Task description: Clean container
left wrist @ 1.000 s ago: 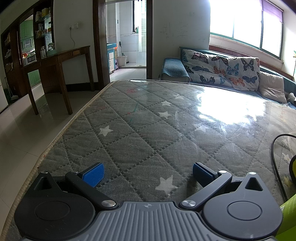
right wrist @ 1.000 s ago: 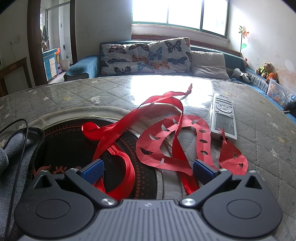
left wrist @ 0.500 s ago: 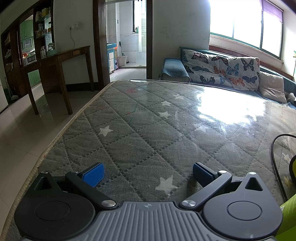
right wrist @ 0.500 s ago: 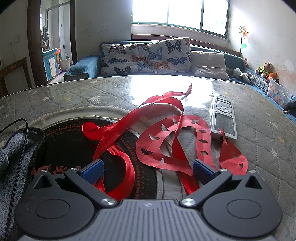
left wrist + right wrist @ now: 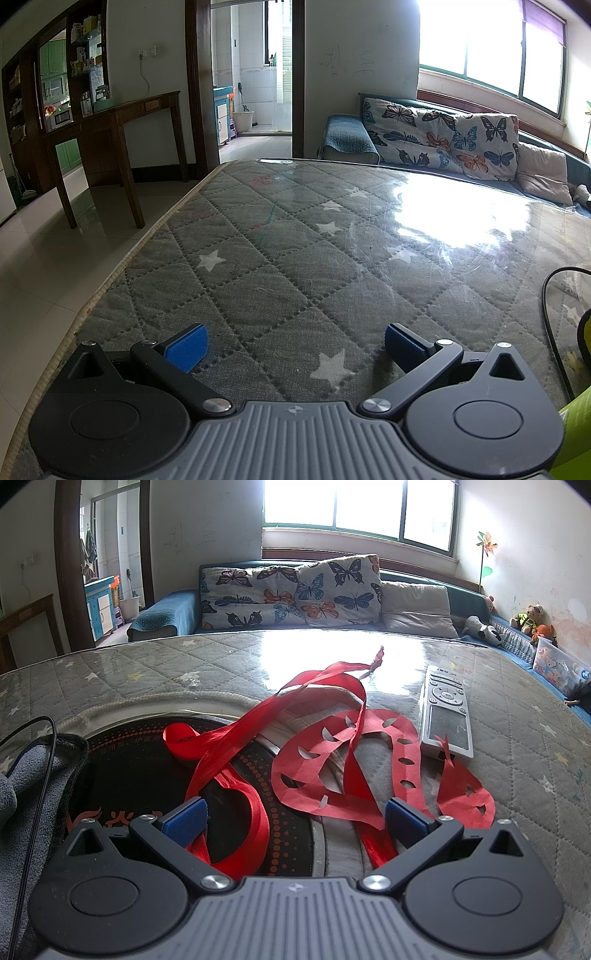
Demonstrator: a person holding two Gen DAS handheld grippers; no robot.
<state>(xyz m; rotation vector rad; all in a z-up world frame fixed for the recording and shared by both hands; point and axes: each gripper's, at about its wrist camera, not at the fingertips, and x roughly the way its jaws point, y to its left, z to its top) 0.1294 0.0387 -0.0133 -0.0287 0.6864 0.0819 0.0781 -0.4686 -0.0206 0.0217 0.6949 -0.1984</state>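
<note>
In the right wrist view a round black container (image 5: pixel 129 771) with red print and a metal rim lies on the quilted table. A red ribbon (image 5: pixel 236 753) trails across it, and a red paper cut-out (image 5: pixel 347 753) lies just to its right. My right gripper (image 5: pixel 295 821) hovers open over the ribbon and the container's near edge, holding nothing. A grey cloth (image 5: pixel 33 805) rests at the container's left side. In the left wrist view my left gripper (image 5: pixel 295 349) stands open above bare quilted tabletop (image 5: pixel 295 258), with nothing between its fingers.
A silver remote control (image 5: pixel 447 712) lies right of the cut-out. A black cable (image 5: pixel 550 317) loops at the right, and a yellow-green object (image 5: pixel 576 435) shows at the corner. The table's left edge (image 5: pixel 122 269) drops to tiled floor. A sofa (image 5: pixel 295 598) stands behind.
</note>
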